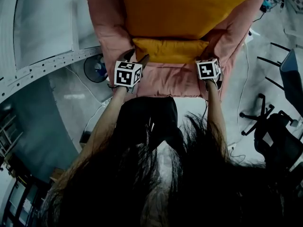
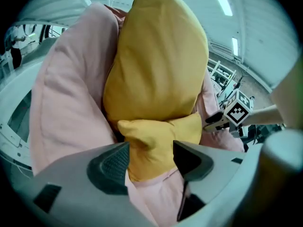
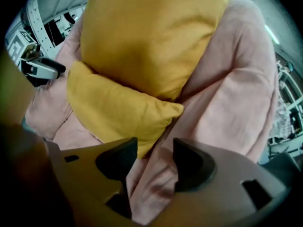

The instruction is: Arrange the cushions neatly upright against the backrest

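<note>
- Pink fabric armchair (image 1: 161, 82): small yellow fabric cushion (image 1: 170, 50) lies flat before large upright mustard cushion (image 1: 189, 8).
- Left gripper (image 2: 151, 150), right gripper (image 3: 155, 150): jaws apart, empty.
- Stood up ungripped, it may topple forward.

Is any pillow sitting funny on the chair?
Yes. The small yellow cushion lies slumped on the seat of the pink chair, at the foot of the big yellow cushion, which stands upright behind it. The small one isn't standing up.

1 round fan (image 1: 96, 68) stands on the grey floor (image 1: 78, 108). 1 black office chair (image 1: 274, 136) stands at the right of the head view. 1 thin cable (image 1: 245, 65) runs across the floor near it.
</note>
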